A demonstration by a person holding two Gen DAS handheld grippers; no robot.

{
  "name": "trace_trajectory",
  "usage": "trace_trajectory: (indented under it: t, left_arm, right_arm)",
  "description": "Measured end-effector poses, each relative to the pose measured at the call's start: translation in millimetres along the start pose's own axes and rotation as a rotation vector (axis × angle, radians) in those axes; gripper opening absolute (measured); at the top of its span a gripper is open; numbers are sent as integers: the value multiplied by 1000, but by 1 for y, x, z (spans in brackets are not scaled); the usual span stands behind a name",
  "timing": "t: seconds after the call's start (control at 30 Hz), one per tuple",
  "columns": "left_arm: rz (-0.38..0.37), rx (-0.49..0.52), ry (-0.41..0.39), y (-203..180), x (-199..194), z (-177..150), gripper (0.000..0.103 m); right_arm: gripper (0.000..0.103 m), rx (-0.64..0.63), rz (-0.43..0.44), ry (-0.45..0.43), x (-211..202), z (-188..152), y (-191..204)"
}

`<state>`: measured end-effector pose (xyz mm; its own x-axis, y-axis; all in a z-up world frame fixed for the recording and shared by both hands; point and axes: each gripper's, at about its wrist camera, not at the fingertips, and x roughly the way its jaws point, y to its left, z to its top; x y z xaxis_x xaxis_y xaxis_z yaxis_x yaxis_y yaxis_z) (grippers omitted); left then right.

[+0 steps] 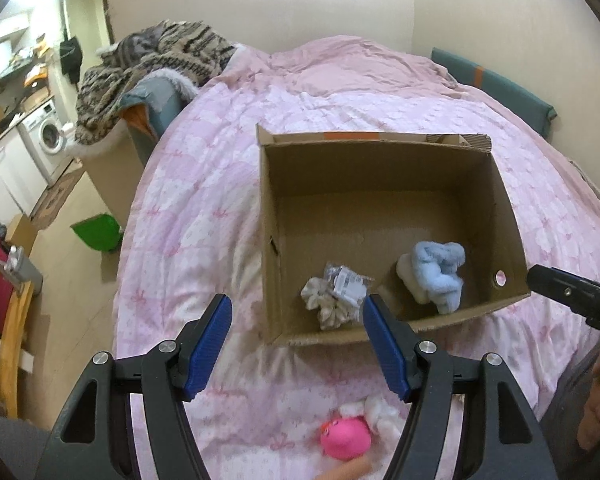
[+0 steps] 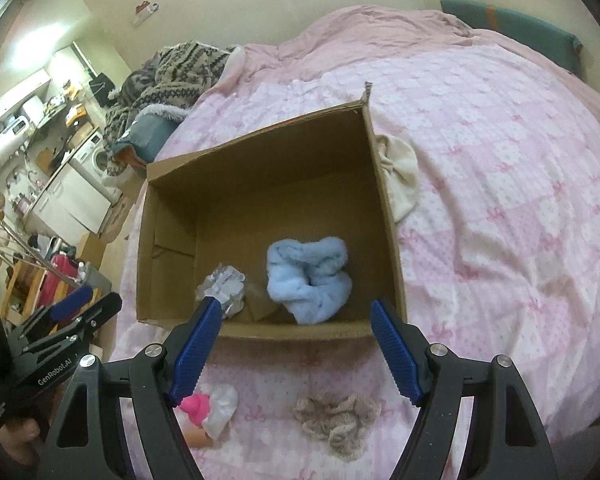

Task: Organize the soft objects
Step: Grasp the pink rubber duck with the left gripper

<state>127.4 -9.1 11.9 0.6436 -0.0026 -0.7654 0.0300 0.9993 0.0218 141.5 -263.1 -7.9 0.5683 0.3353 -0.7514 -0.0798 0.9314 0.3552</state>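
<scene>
An open cardboard box (image 2: 384, 200) is seen on a pink bedspread (image 2: 500, 200), with a blue fleece item (image 2: 308, 280) and a small grey-white bundle (image 1: 334, 300) inside. The left gripper (image 1: 298, 320) and right gripper (image 2: 296, 320) are held wide open above the near rim, gripping nothing. A pink toy (image 1: 346, 438) and a beige knit (image 2: 332, 420) are left outside, near the box.

One cardboard box (image 2: 384, 184), two soft items inside, perhaps three loose on the bedspread (image 2: 500, 200)
</scene>
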Motion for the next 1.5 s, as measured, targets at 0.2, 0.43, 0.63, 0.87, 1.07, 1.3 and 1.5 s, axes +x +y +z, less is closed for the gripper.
trace_trajectory:
  t: [0.2,0.43,0.63,0.87,1.07,1.3,1.5]
  left_arm:
    - [-9,-54,26,9,-8,-12,65]
    - [10,-75,54,15,-12,-25,65]
    - [19,-99,94,18,-8,-37,65]
    - [35,-105,138,20,2,-42,65]
    - [43,-147,230,30,19,-46,65]
    - [23,-255,354,52,42,-60,65]
    - [-104,-249,460,34,58,-72,65]
  right_arm:
    - [81,39,5,6,-10,-13,-4]
    - [81,26,-5,26,-13,-24,2]
    - [81,2,-79,82,-3,-34,7]
    - [81,12,-126,172,19,-40,2]
    - [81,52,-133,202,25,-42,-6]
    - [81,77,-142,225,30,-42,-14]
    - [81,95,-138,242,35,-43,-15]
